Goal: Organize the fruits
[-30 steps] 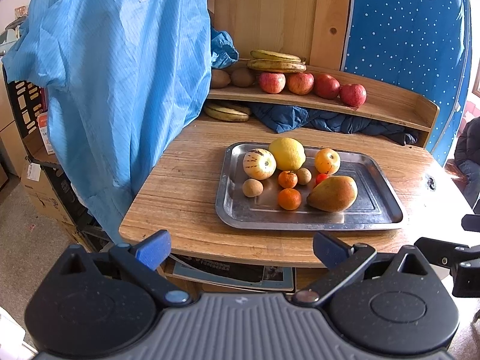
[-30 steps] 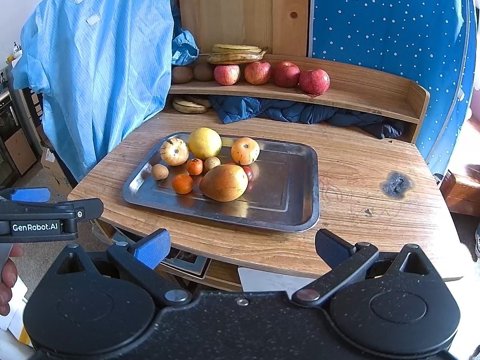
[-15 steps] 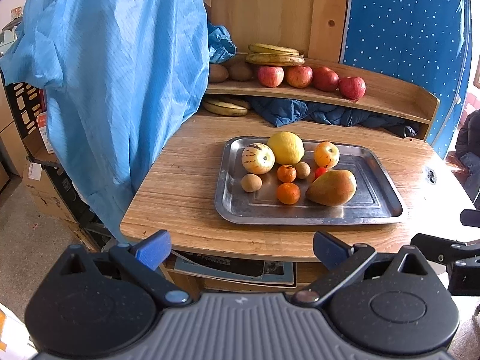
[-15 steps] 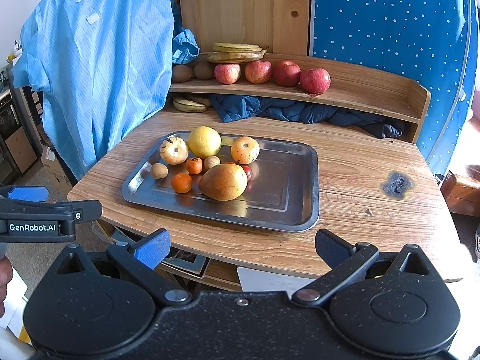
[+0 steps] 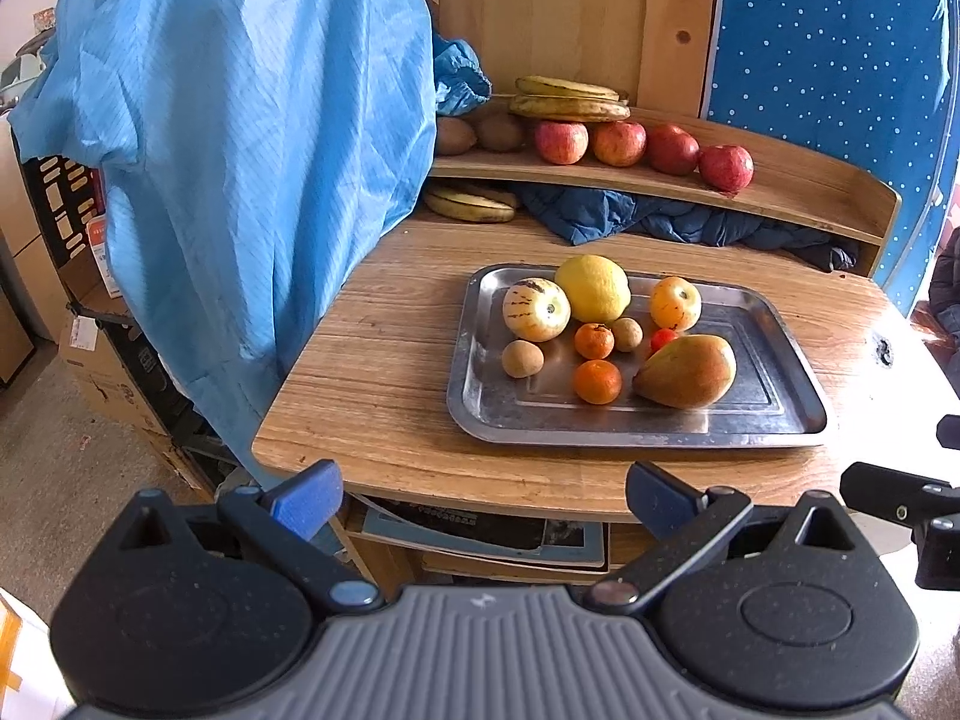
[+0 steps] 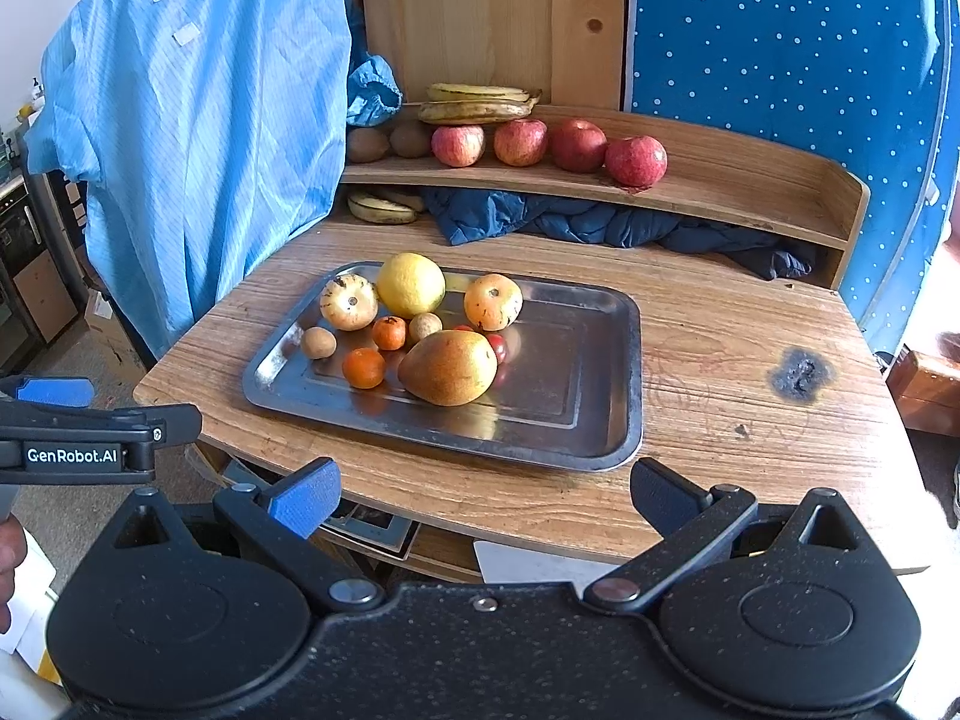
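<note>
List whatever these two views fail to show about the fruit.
- Small red fruit: mostly behind the pear in the right wrist view; kind unclear.
- Lower bananas: partly under the shelf in the left wrist view; count unclear.
- Brown fruits on the shelf: left one cut off by the blue garment in the left wrist view.
</note>
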### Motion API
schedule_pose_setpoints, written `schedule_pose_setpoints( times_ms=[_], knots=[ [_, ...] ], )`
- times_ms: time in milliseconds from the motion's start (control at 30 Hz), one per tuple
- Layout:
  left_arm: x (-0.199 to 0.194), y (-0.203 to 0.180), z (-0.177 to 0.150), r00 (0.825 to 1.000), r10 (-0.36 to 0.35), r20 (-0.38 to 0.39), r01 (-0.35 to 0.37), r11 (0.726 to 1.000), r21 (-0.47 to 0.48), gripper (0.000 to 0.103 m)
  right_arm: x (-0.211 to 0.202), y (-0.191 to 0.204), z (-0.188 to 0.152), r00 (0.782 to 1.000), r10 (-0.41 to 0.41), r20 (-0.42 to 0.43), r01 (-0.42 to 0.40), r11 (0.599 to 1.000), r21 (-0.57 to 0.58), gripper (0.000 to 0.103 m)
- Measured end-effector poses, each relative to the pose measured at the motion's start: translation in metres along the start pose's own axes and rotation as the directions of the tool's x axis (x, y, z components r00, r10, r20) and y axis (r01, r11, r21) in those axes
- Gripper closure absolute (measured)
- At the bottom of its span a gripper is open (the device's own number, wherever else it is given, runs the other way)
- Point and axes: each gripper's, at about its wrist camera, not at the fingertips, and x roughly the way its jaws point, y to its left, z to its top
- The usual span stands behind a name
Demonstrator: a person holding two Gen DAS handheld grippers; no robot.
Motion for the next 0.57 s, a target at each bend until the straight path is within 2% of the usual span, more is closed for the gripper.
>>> schedule_pose_setpoints(
  times_ms=[567],
  knots=[
    [0.007, 0.0, 0.002, 1.0, 0.015, -0.022, -0.015, 1.0, -0.007, 0.0, 0.012, -0.008, 0.008, 1.0, 0.024, -0.018, -0.024, 1.0, -0.013, 0.001]
  ],
)
